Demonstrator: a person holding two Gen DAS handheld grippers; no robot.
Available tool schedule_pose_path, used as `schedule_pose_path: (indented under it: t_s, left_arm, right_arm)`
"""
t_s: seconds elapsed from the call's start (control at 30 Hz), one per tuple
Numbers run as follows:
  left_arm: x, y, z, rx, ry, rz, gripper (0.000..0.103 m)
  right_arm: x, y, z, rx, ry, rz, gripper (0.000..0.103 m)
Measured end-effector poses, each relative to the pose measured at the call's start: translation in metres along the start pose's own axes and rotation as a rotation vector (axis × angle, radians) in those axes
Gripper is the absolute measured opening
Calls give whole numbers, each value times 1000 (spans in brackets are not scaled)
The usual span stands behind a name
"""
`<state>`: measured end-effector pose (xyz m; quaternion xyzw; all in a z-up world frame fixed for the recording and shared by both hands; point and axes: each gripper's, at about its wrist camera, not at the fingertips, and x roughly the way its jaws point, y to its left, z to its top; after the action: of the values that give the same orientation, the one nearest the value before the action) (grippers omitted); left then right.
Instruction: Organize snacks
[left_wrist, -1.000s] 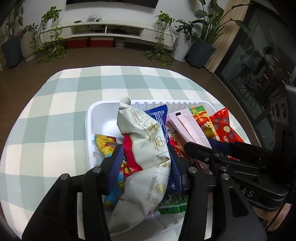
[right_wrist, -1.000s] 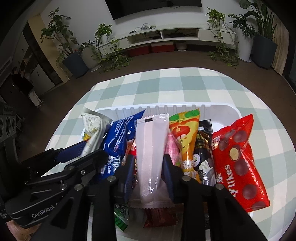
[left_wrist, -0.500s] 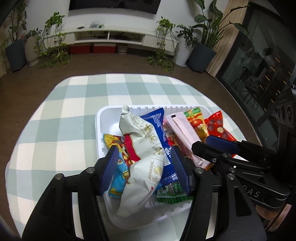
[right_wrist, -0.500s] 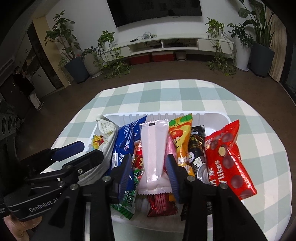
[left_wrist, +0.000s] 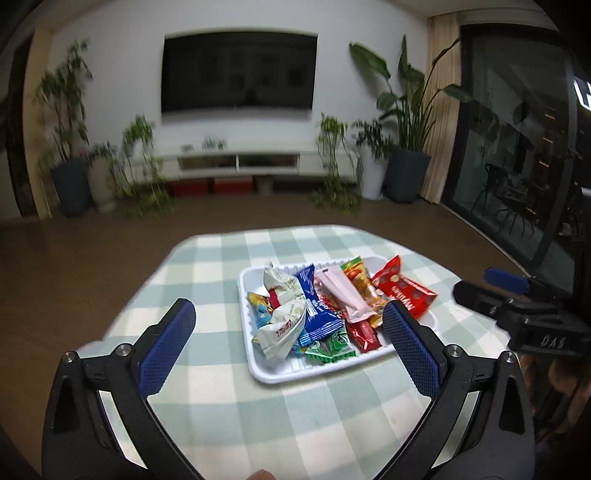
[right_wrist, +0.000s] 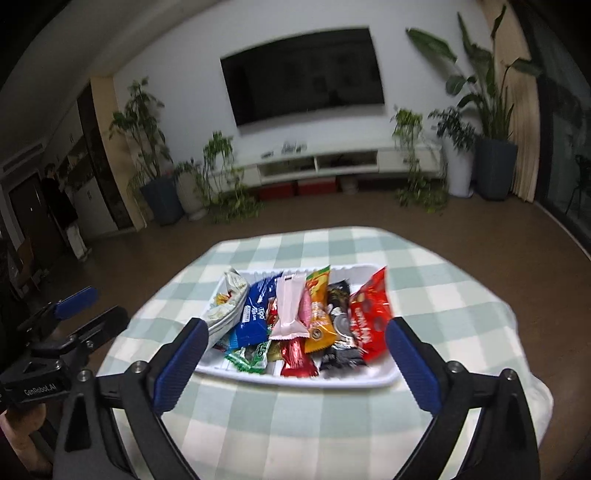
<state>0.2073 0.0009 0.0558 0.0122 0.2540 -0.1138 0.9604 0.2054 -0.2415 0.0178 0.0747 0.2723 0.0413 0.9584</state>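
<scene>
Grippers (left_wrist: 288, 332) opening, empty; tray (left_wrist: 273, 374) beyond.

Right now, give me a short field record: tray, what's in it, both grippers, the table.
tray: white tray on the checked tablecloth
contents: white packet, blue packet, pink packet, orange packet, black packet, red bag, with smaller packets beneath
packets outside tray: none seen
left gripper: jaws opening, nothing between them, short of the tray
right gripper: jaws opening, nothing between them, short of the tray
table: no loose snacks visible on the cloth
</scene>
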Motion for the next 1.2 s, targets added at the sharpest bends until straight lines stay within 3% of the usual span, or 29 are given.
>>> schedule_pose_path:
  t_s: [0.23,0.37,0.43,0.57,0.7,0.83,1.07,1.2]
  left_arm:
    - [-115,-41,-15,68,-183,240,103]
    - [-160,-56,-20,60,-225,214,103]
    - [-182,-63,-23,36,-226,254,103]
    - [-213,-73,-26,44,-235,286,103]
    - [-235,-85,-36,25,-197,257,103]
    - [-229,-94,-51,-7,-93,252,103]
    - [-202,-105,-92,-48,91,195,103]
    - [-173,-95,-104,-73,138,195,103]
  right_arm:
    - [-118,-6,-12,28,-275,-11,103]
    - [-185,0,-13,22,-462,-10,103]
    - [-223,4,-15,11,-583,-27,103]
    - [-270,13,-18,-15,-702,-36,103]
    - [-288,18,-20,-10,-644,-41,103]
    - [-283,26,-35,-32,-530,-45,103]
    - [-238,23,-62,-34,-302,-123,103]
    - [-205,15,-76,13,-158,-163,103]
